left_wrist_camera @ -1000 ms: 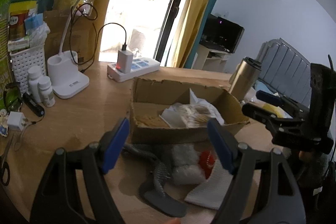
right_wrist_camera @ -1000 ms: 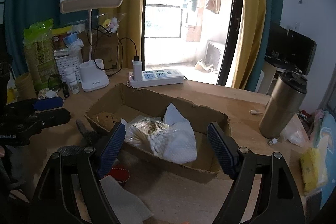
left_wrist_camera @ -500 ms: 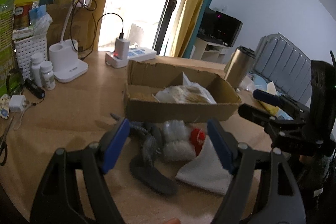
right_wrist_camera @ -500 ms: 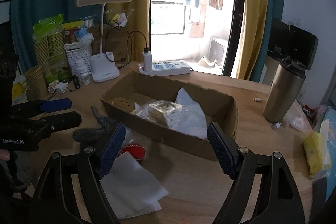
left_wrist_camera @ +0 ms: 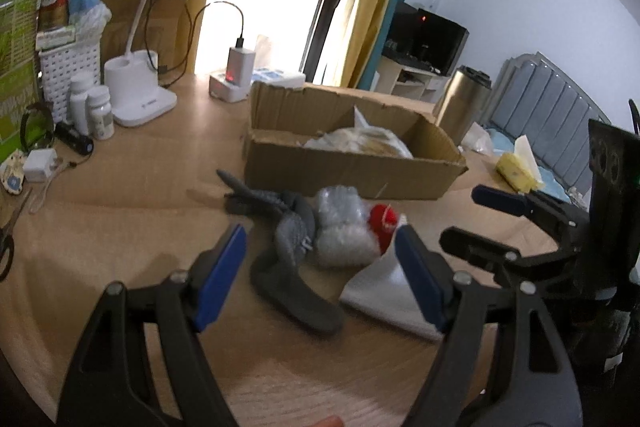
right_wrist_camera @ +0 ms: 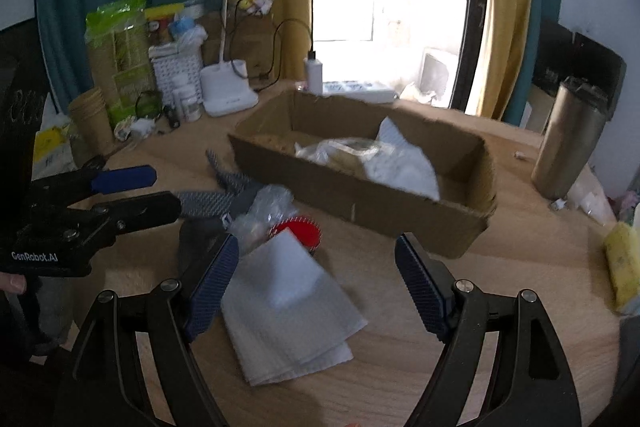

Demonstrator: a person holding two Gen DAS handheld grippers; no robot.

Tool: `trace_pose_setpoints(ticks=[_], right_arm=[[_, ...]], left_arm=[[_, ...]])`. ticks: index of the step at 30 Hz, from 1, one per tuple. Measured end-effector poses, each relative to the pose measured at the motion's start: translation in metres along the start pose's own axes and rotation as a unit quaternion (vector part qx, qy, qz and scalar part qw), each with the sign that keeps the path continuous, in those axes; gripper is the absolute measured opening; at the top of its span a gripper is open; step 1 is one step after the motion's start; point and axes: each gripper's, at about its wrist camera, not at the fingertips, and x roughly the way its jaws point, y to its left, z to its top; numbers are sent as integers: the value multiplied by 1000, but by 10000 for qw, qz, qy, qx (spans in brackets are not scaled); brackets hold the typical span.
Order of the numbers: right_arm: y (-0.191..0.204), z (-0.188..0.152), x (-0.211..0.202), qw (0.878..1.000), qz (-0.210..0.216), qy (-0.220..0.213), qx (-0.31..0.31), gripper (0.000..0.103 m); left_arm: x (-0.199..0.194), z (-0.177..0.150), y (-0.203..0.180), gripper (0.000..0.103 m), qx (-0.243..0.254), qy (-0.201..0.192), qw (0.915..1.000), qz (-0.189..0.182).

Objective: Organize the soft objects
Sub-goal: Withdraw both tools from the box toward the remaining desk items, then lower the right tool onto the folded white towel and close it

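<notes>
A grey knitted glove [left_wrist_camera: 294, 259] [right_wrist_camera: 216, 201], a clear plastic bag of white stuff [left_wrist_camera: 342, 227] [right_wrist_camera: 264, 211], a small red object [left_wrist_camera: 383, 221] [right_wrist_camera: 300, 231] and a folded white cloth [left_wrist_camera: 384, 291] [right_wrist_camera: 286, 307] lie on the wooden table in front of a cardboard box [left_wrist_camera: 348, 171] [right_wrist_camera: 360, 195]. White soft items in plastic fill the box. My left gripper [left_wrist_camera: 320, 275] hangs open just short of the glove and bag. My right gripper [right_wrist_camera: 316, 279] is open above the white cloth. Nothing is held.
A white desk lamp [left_wrist_camera: 138, 95] [right_wrist_camera: 228, 95], power strip [left_wrist_camera: 256, 83], small bottles [left_wrist_camera: 92, 111] and a white basket [left_wrist_camera: 68, 71] stand along the back left. A steel tumbler [left_wrist_camera: 462, 107] [right_wrist_camera: 568, 139] stands right of the box. A yellow tissue pack [right_wrist_camera: 622, 263] lies at the right edge.
Both grippers have drawn back from over the box and sunk toward the table, so the glove, bag, red object and cloth now sit between their fingers. Both stayed open.
</notes>
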Motion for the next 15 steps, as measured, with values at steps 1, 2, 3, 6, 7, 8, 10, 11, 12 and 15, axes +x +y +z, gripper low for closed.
trace_pose_setpoints(ticks=[1,2,3,6,7,8,10,11,12,15], right_arm=[[1,-2,2,10000,23,35,7,83],[1,-5,4,10000,42,70,16,83],[2,-7,5,9999,65,105,22,83],[3,-14,11,9997,136,221,28,83],[4,-16,14,9995,164,267,22,83],[4,-17,16,9993,194,321,16,83],[6,-20,21,9988,263,416,-7,83],[7,-22,23,9985,293,457,-28,83],[8,-24,25,9982,330,502,-47,83],[9,-28,32,9971,445,611,-48,82]], left_arm=[[1,-2,0,78,-7,29,10000,14],[1,-4,0,78,-10,49,10000,24],[2,-6,1,78,-12,79,10000,38],[4,-10,2,78,-17,163,9998,74],[6,-12,2,78,-21,193,9998,83],[7,-13,2,78,-24,215,9997,85],[8,-15,2,78,-14,254,9996,102],[9,-15,1,78,-14,265,9996,105],[10,-15,1,78,-16,276,9996,109],[12,-15,0,78,-9,307,9995,118]])
